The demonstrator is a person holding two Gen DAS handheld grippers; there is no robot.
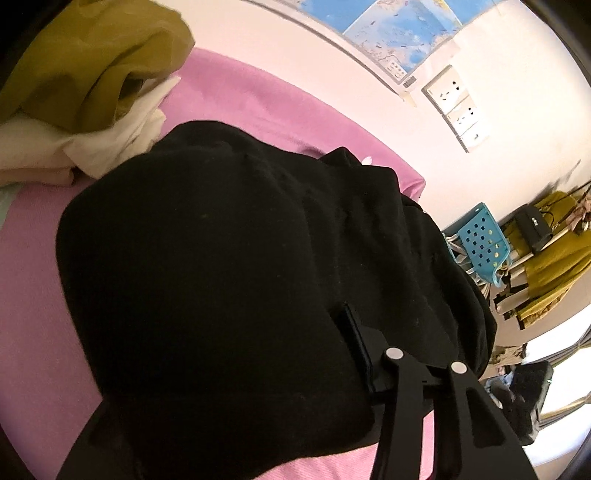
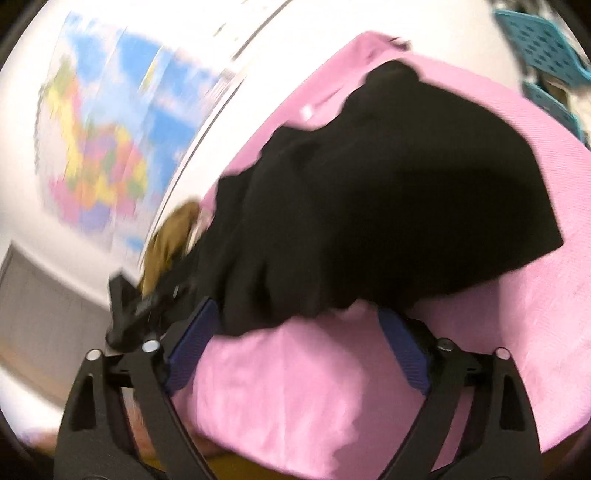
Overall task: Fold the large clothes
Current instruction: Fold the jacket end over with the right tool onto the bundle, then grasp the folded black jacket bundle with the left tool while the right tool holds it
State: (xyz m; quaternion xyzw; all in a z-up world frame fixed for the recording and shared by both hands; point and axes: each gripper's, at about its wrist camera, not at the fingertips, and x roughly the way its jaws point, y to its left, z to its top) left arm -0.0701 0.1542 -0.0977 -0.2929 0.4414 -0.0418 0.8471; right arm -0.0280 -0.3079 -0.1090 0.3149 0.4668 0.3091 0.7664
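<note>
A large black garment [image 1: 229, 266] lies bunched on the pink bed sheet [image 1: 258, 96]. It also shows in the right wrist view [image 2: 388, 206], blurred. My left gripper [image 1: 347, 332] has one finger showing at the garment's near right edge; the other is hidden under the cloth, so the jaw state is unclear. My right gripper [image 2: 295, 317] is open, its blue pads [image 2: 192, 339] wide apart at the garment's near hem, with the cloth draped over the left pad's tip. The left gripper's black body [image 2: 125, 306] shows at the left.
An olive garment [image 1: 96, 62] lies on a cream one [image 1: 74, 147] at the sheet's far left. A wall with a map [image 1: 399, 33] and sockets [image 1: 458, 107] is behind. A blue perforated basket [image 1: 484, 243] and a rack with clutter stand right of the bed.
</note>
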